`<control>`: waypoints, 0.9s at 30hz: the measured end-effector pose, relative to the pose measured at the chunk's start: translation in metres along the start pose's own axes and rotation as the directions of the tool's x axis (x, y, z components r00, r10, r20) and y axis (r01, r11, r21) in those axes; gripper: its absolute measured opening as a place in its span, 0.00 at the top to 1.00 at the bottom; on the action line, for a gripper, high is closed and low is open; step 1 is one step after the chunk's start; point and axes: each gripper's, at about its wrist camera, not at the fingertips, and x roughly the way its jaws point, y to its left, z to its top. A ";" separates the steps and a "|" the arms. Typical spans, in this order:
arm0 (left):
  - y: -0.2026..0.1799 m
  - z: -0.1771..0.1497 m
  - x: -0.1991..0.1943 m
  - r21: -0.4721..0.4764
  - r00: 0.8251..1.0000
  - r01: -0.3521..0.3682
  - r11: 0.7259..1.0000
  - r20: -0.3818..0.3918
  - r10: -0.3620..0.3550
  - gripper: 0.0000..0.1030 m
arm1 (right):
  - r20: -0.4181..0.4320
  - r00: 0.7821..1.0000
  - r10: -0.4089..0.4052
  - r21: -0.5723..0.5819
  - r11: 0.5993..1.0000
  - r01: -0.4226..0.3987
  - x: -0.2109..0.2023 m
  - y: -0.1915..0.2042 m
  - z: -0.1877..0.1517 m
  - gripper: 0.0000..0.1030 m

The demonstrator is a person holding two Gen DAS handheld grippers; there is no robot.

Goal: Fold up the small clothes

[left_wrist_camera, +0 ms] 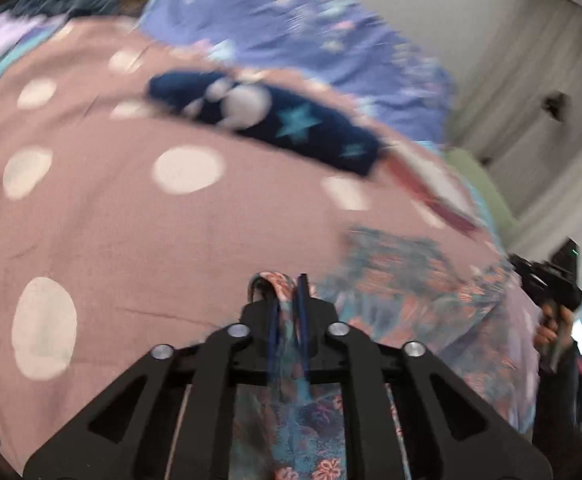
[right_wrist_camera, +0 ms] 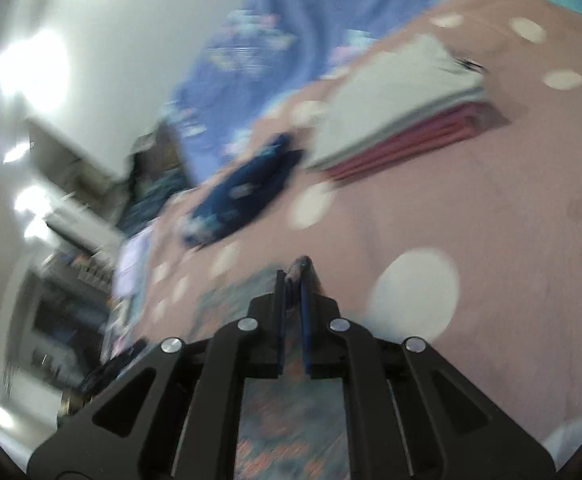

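Observation:
A teal garment with orange flowers [left_wrist_camera: 423, 280] hangs between both grippers over a pink bedsheet with white dots [left_wrist_camera: 131, 220]. My left gripper [left_wrist_camera: 287, 284] is shut on one bunched edge of it; the cloth runs back under the fingers. My right gripper [right_wrist_camera: 293, 276] is shut on another edge of the same floral garment [right_wrist_camera: 291, 432]. In the left wrist view the right gripper [left_wrist_camera: 547, 276] shows at the far right, held by a hand [left_wrist_camera: 551, 328]. A folded navy garment with stars [left_wrist_camera: 267, 116] lies farther off on the sheet.
A stack of folded clothes, grey on top and dark red below [right_wrist_camera: 403, 120], sits on the sheet beyond the navy garment [right_wrist_camera: 243, 192]. A blue patterned blanket [left_wrist_camera: 299, 36] lies at the far side. White wall and cupboard doors [left_wrist_camera: 531, 100] stand beyond the bed.

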 end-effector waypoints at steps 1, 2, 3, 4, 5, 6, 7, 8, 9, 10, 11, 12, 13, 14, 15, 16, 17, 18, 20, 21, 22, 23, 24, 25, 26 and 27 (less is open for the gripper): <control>0.004 0.000 0.007 -0.017 1.000 -0.024 1.000 -0.013 0.024 0.63 | -0.002 0.999 -0.050 0.030 0.998 0.050 0.010 -0.007 0.004 0.87; 0.008 -0.003 0.013 -0.037 0.997 -0.072 0.997 -0.016 0.072 0.54 | -0.004 0.998 -0.066 0.045 0.997 0.066 0.014 -0.012 0.005 0.86; 0.009 -0.005 0.013 -0.037 0.997 -0.080 0.996 -0.010 0.080 0.48 | -0.012 0.999 -0.046 0.047 0.998 0.046 0.018 -0.016 0.002 0.79; 0.011 -0.008 0.013 -0.027 0.998 -0.069 0.997 -0.006 0.069 0.46 | -0.022 1.000 -0.014 0.025 1.000 0.014 0.020 -0.017 -0.003 0.73; 0.011 -0.010 0.011 -0.014 0.998 -0.059 0.998 -0.006 0.058 0.44 | -0.027 1.000 -0.005 -0.007 1.000 0.005 0.020 -0.017 -0.007 0.62; 0.013 -0.012 0.008 0.009 0.998 -0.066 0.998 -0.009 0.066 0.40 | -0.030 0.999 -0.015 -0.037 0.999 0.013 0.020 -0.016 -0.010 0.60; 0.013 -0.013 0.005 0.028 0.997 -0.083 0.996 -0.005 0.083 0.40 | -0.035 0.999 -0.039 -0.079 0.996 0.036 0.022 -0.016 -0.013 0.60; 0.014 -0.012 0.003 0.035 0.996 -0.088 0.995 -0.001 0.088 0.40 | -0.043 0.997 -0.064 -0.113 0.992 0.058 0.024 -0.015 -0.015 0.60; 0.016 -0.010 -0.001 0.039 0.997 -0.081 0.996 0.010 0.080 0.40 | -0.056 0.995 -0.086 -0.146 0.986 0.077 0.027 -0.015 -0.017 0.60; 0.016 -0.008 -0.004 0.038 0.998 -0.065 0.997 0.021 0.064 0.40 | -0.069 0.993 -0.092 -0.162 0.983 0.080 0.031 -0.014 -0.017 0.60; 0.016 -0.008 -0.008 0.040 0.998 -0.046 0.998 0.033 0.045 0.40 | -0.079 0.993 -0.092 -0.170 0.982 0.078 0.033 -0.014 -0.018 0.60; 0.012 -0.008 -0.013 0.061 0.999 -0.017 0.998 0.042 0.015 0.39 | -0.093 0.991 -0.096 -0.180 0.981 0.078 0.037 -0.013 -0.018 0.60; 0.007 -0.010 -0.015 0.089 0.999 -0.008 0.996 0.037 0.005 0.39 | -0.099 0.990 -0.104 -0.189 0.978 0.084 0.041 -0.012 -0.019 0.59; 0.001 -0.013 -0.015 0.114 1.000 -0.009 0.993 0.027 0.006 0.39 | -0.105 0.988 -0.113 -0.199 0.976 0.091 0.046 -0.011 -0.019 0.56; -0.009 -0.019 -0.013 0.171 1.000 -0.017 0.985 0.004 0.017 0.39 | -0.112 0.986 -0.127 -0.214 0.972 0.101 0.051 -0.010 -0.020 0.54; -0.019 -0.026 -0.010 0.238 0.999 -0.025 0.971 -0.023 0.031 0.38 | -0.113 0.985 -0.132 -0.222 0.969 0.105 0.053 -0.010 -0.021 0.53; -0.028 -0.032 -0.005 0.304 0.997 -0.041 0.952 -0.044 0.057 0.36 | -0.111 0.985 -0.135 -0.233 0.967 0.106 0.056 -0.009 -0.021 0.51; -0.035 -0.038 0.001 0.369 0.993 -0.077 0.926 -0.052 0.103 0.31 | -0.108 0.985 -0.133 -0.239 0.965 0.104 0.057 -0.009 -0.022 0.50; -0.048 -0.045 0.017 0.495 0.969 -0.197 0.846 -0.033 0.244 0.31 | -0.104 0.986 -0.131 -0.238 0.966 0.104 0.061 -0.009 -0.020 0.49; -0.052 -0.044 0.027 0.534 0.953 -0.248 0.809 -0.016 0.303 0.31 | -0.103 0.986 -0.130 -0.231 0.967 0.104 0.063 -0.009 -0.017 0.49; -0.052 -0.037 0.032 0.534 0.949 -0.266 0.803 -0.003 0.316 0.31 | -0.102 0.986 -0.131 -0.227 0.968 0.105 0.064 -0.010 -0.016 0.49; -0.052 -0.028 0.035 0.519 0.945 -0.287 0.805 0.015 0.326 0.31 | -0.102 0.986 -0.135 -0.226 0.968 0.109 0.065 -0.009 -0.014 0.49; -0.050 -0.013 0.039 0.494 0.933 -0.333 0.803 0.051 0.356 0.31 | -0.103 0.985 -0.142 -0.227 0.967 0.115 0.066 -0.008 -0.013 0.49; -0.046 0.004 0.043 0.462 0.909 -0.404 0.790 0.101 0.405 0.31 | -0.104 0.984 -0.148 -0.229 0.966 0.121 0.068 -0.007 -0.012 0.49; -0.040 0.021 0.045 0.414 0.883 -0.462 0.785 0.135 0.449 0.31 | -0.107 0.982 -0.156 -0.233 0.964 0.127 0.070 -0.006 -0.010 0.49; -0.033 0.033 0.044 0.362 0.875 -0.481 0.798 0.146 0.462 0.31 | -0.109 0.981 -0.159 -0.235 0.963 0.130 0.070 -0.005 -0.009 0.49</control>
